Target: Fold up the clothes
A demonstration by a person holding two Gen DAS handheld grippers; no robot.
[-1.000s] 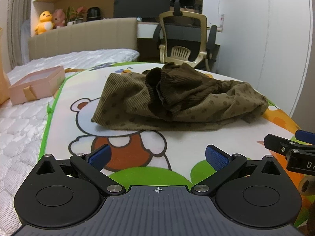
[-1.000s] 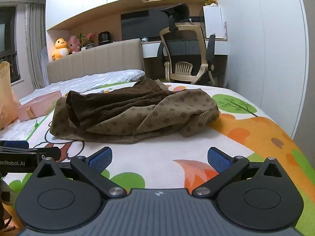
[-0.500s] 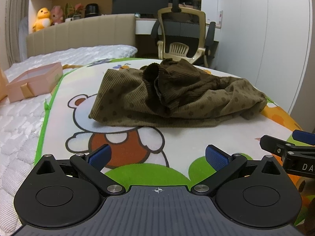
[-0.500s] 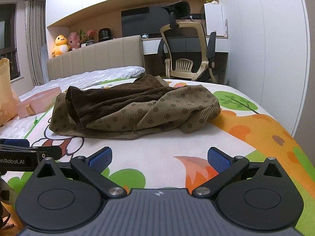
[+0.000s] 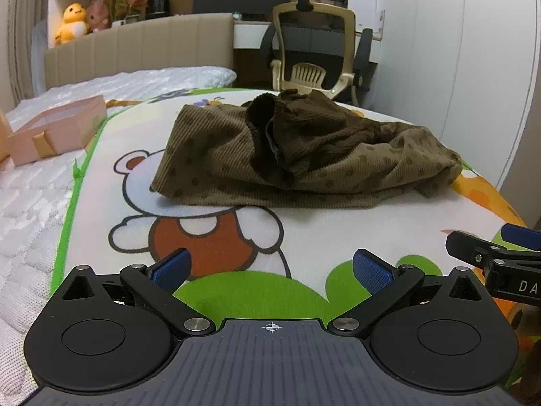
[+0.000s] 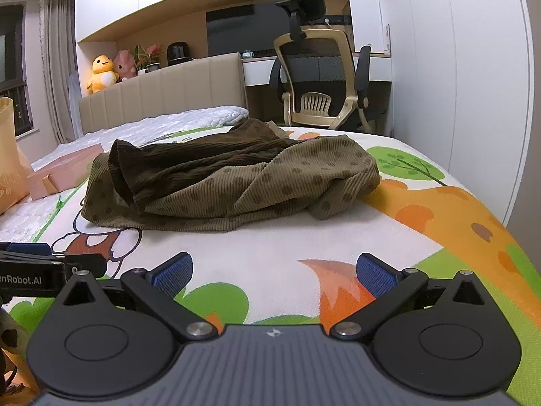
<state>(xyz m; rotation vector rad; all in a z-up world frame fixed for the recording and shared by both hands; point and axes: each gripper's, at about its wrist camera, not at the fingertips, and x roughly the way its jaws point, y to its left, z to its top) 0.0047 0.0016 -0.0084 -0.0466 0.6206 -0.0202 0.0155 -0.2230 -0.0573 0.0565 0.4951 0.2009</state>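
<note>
A crumpled brown corduroy garment with darker dots (image 5: 304,155) lies in a heap on a cartoon-print mat (image 5: 236,237) on the bed. It also shows in the right wrist view (image 6: 230,182). My left gripper (image 5: 270,267) is open and empty, low over the mat, short of the garment's near edge. My right gripper (image 6: 274,270) is open and empty, also short of the garment. Each gripper shows at the other view's edge: the right one (image 5: 500,253), the left one (image 6: 50,264).
A pink gift box (image 5: 54,132) sits on the white mattress (image 5: 30,209) at the left. An orange bag (image 6: 10,155) stands beyond it. An office chair (image 6: 324,81) and desk stand behind the bed; a white wall (image 6: 456,67) runs along the right.
Both grippers have moved a little closer to the garment, which looms slightly larger. Both stay open. The garment has not moved.
</note>
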